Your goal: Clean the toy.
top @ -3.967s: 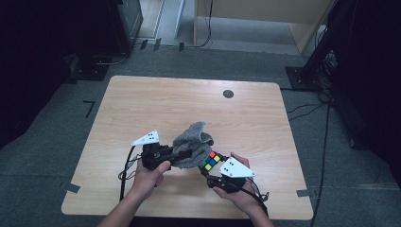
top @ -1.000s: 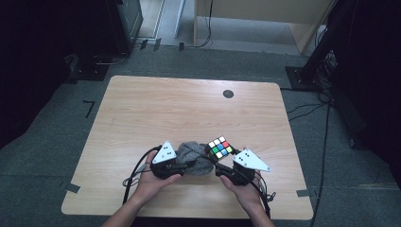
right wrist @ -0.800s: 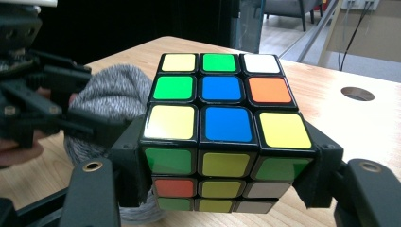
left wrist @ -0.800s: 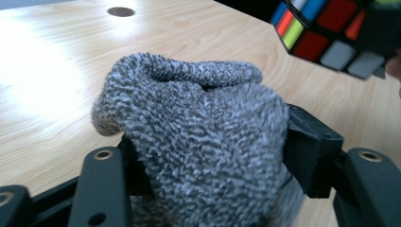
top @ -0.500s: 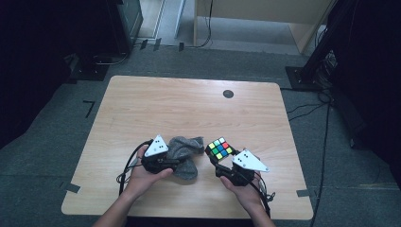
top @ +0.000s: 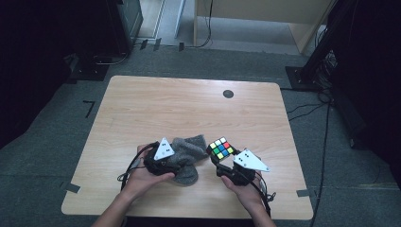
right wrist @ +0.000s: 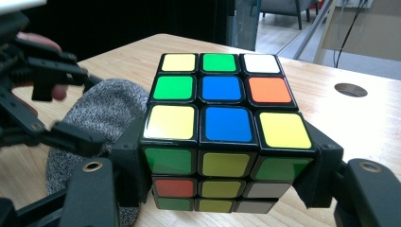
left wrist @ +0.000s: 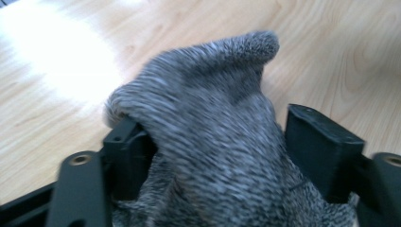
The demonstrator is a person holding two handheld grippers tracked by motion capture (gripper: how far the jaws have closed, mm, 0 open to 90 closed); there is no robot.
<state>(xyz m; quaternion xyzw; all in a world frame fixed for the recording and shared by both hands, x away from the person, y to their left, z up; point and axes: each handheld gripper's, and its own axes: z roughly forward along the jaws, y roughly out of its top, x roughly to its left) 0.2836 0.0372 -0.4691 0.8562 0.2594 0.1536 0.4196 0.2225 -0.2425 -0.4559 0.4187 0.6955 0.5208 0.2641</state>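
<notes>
Rubik's cube (right wrist: 222, 137) clamped between right gripper (right wrist: 222, 189) pads, grey sock (left wrist: 217, 142) loose between just-opening left gripper (left wrist: 208, 156) jaws, likely released; covering cube left.

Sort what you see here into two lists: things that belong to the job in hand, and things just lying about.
In the job:
puzzle cube, clamped in the right hand-held gripper
grey knitted sock, between the left hand-held gripper's just-opened jaws

Lying about:
round cable hole in the wooden table
cables on the floor

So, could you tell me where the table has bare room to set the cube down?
The table is bare across its far half up to the round hole, and along its left edge. The near middle is crowded: grey sock, cube, both grippers.
</notes>
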